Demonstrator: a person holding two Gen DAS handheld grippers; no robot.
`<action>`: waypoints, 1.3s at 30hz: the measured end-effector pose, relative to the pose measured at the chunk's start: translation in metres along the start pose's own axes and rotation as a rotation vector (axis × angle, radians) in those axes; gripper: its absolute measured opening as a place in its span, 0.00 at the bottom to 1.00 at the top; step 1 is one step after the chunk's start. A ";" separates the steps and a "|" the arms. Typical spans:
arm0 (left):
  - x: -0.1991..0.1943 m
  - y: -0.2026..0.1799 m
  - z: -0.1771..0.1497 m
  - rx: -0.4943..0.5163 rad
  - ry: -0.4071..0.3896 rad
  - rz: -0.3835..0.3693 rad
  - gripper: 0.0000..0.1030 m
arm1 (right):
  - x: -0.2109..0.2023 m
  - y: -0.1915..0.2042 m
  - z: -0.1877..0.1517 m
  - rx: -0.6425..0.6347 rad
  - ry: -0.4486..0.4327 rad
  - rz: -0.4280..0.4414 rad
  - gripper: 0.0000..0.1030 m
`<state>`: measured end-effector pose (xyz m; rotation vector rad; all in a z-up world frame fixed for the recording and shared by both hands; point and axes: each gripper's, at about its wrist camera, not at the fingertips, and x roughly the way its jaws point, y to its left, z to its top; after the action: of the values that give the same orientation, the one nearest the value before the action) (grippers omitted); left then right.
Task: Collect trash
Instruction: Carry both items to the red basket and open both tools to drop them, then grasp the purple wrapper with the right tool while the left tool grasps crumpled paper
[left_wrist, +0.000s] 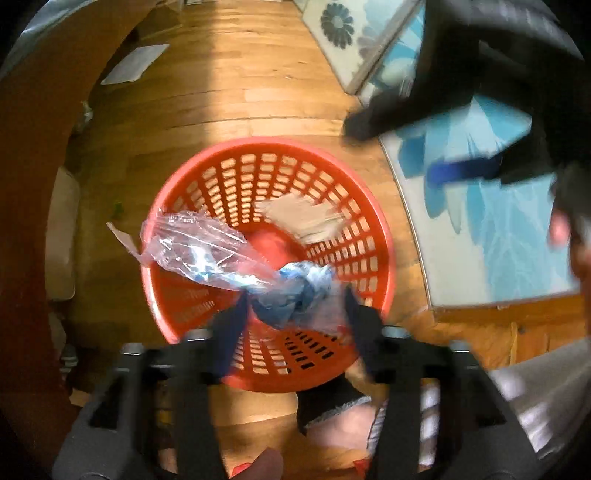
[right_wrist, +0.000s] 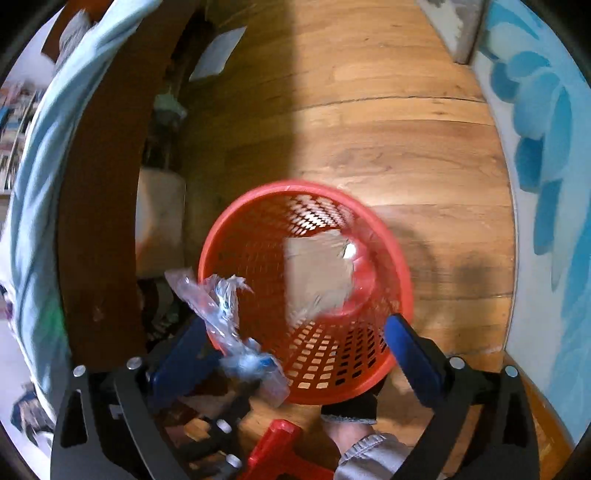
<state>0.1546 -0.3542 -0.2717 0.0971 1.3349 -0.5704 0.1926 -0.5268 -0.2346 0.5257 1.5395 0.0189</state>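
A red plastic mesh basket (left_wrist: 280, 142) (right_wrist: 391, 236) stands on the wooden floor right under both grippers. My left gripper (left_wrist: 295, 314) is open over its near rim. A crumpled clear plastic bag (left_wrist: 207, 251) (right_wrist: 221, 314) with blue print has its bunched end loose between the fingers and trails out over the left rim. My right gripper (right_wrist: 297, 321) is wide open above the basket with nothing between its blue pads (right_wrist: 413, 350). It shows as a dark blur (left_wrist: 461, 110) at the upper right in the left wrist view. A blurred brownish piece of cardboard (left_wrist: 303, 218) (right_wrist: 317, 273) is inside the basket.
Blue flower-patterned mats (left_wrist: 498, 240) (right_wrist: 546, 147) lie right of the basket. A dark wooden furniture frame (right_wrist: 103, 221) rises on the left, with a white sheet (left_wrist: 133, 64) on the floor beyond. A person's foot in a black sock (left_wrist: 325, 402) (right_wrist: 351, 406) is close to the basket's near side.
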 end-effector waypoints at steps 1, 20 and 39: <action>0.001 0.000 -0.004 0.005 0.004 0.002 0.83 | -0.009 -0.005 0.003 0.021 -0.021 0.005 0.93; -0.269 0.091 -0.069 0.035 -0.304 0.255 0.83 | -0.174 0.206 -0.063 -0.389 -0.535 0.300 0.93; -0.376 0.312 -0.152 -0.456 -0.541 0.299 0.92 | -0.039 0.495 -0.110 -0.858 -0.301 0.267 0.63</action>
<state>0.1132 0.0985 -0.0368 -0.2165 0.8694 -0.0178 0.2405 -0.0654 -0.0264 0.0313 1.0244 0.7405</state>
